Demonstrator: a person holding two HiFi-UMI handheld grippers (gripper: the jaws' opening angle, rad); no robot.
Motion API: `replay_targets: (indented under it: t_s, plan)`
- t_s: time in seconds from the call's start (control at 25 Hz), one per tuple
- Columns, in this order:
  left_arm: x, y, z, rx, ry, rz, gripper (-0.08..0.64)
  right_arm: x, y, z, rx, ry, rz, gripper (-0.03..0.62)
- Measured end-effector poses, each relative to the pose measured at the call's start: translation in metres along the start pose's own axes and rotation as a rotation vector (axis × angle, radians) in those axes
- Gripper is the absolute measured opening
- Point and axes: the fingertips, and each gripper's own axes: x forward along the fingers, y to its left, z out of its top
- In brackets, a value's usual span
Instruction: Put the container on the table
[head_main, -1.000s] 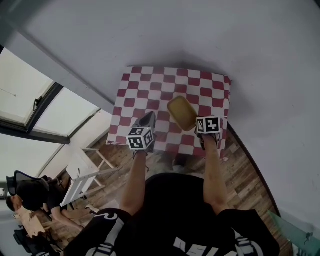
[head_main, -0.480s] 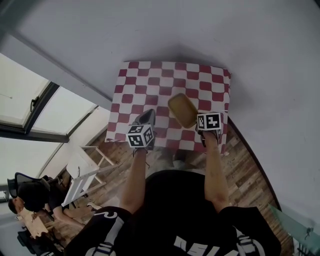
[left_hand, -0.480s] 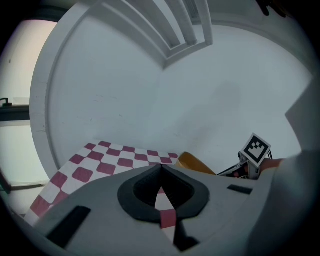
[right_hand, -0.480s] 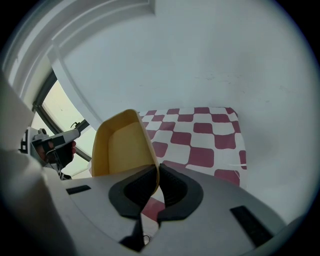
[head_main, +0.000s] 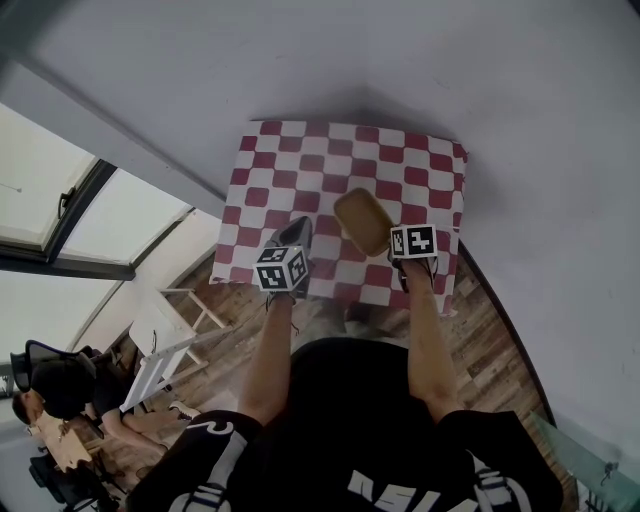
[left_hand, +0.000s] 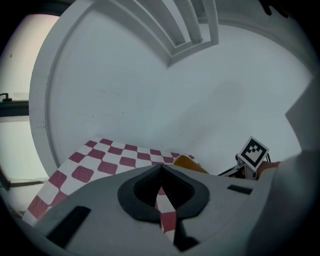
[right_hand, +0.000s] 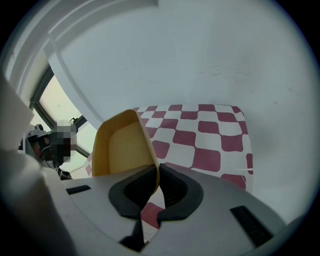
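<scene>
The yellow container (head_main: 362, 220) is tilted over the near right part of the checkered table (head_main: 290, 160), its wall pinched in my right gripper (right_hand: 156, 172). I can't tell whether its base touches the cloth. My left gripper (left_hand: 161, 167) is closed and empty.

Even daylight, soft shadows (fisheye edges warped).

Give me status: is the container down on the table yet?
Done: the right gripper is clamped on the wall of the yellow container. In hand: it hangs tilted over the checked table, apparently not set down. Left: lower it flat and release. The left gripper is shut and empty.
</scene>
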Motion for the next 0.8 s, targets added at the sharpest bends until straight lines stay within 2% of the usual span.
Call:
replay_targets:
  t_s: [0.48, 0.8]
  plan:
    - [0.028, 0.032, -0.014, -0.029, 0.069, 0.009, 0.025, 0.049, 0.003, 0.006, 0.037, 0.059, -0.002, 0.034]
    - [0.046, 0.061, -0.020, -0.005, 0.126, 0.022, 0.025, 0.086, 0.005, 0.008, 0.054, 0.109, -0.029, 0.035]
